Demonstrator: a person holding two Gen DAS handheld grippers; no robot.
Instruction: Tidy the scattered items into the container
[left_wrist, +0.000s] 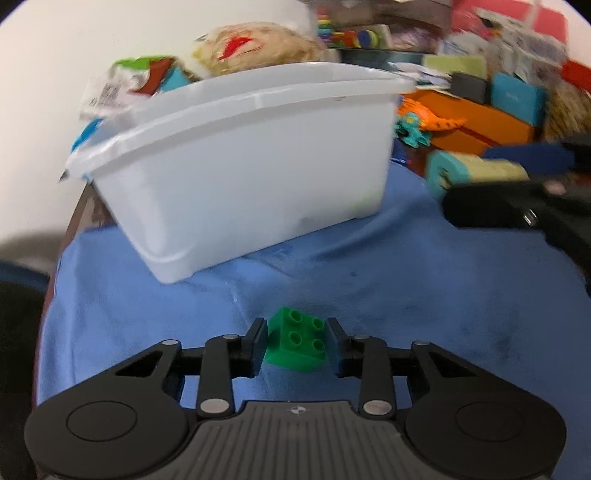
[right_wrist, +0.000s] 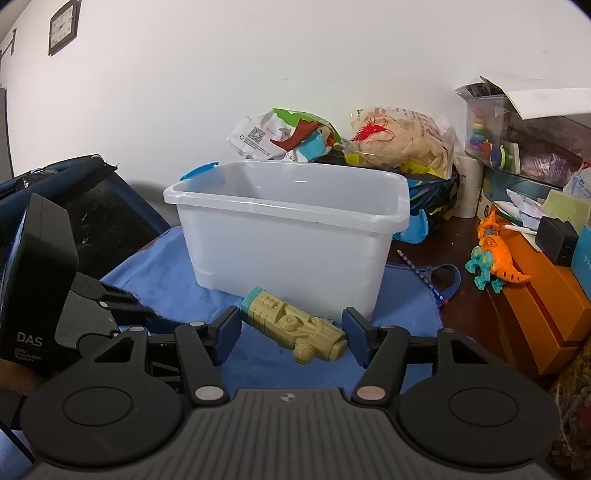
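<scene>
A white plastic container (left_wrist: 258, 166) stands on a blue cloth (left_wrist: 406, 295); it also shows in the right wrist view (right_wrist: 288, 251). A green toy brick (left_wrist: 297, 343) lies on the cloth between the fingers of my left gripper (left_wrist: 297, 345), which is open around it with small gaps on both sides. An olive toy piece with a teal end (right_wrist: 295, 328) lies in front of the container, between the fingers of my right gripper (right_wrist: 291, 338), which is open around it. In the left wrist view the right gripper (left_wrist: 480, 173) shows at the right with that toy.
An orange and teal dinosaur toy (right_wrist: 493, 258) stands on the dark table right of the cloth, near an orange box (right_wrist: 546, 306). Snack bags (right_wrist: 399, 136) and boxes are piled behind the container. A black chair (right_wrist: 92, 206) is at the left.
</scene>
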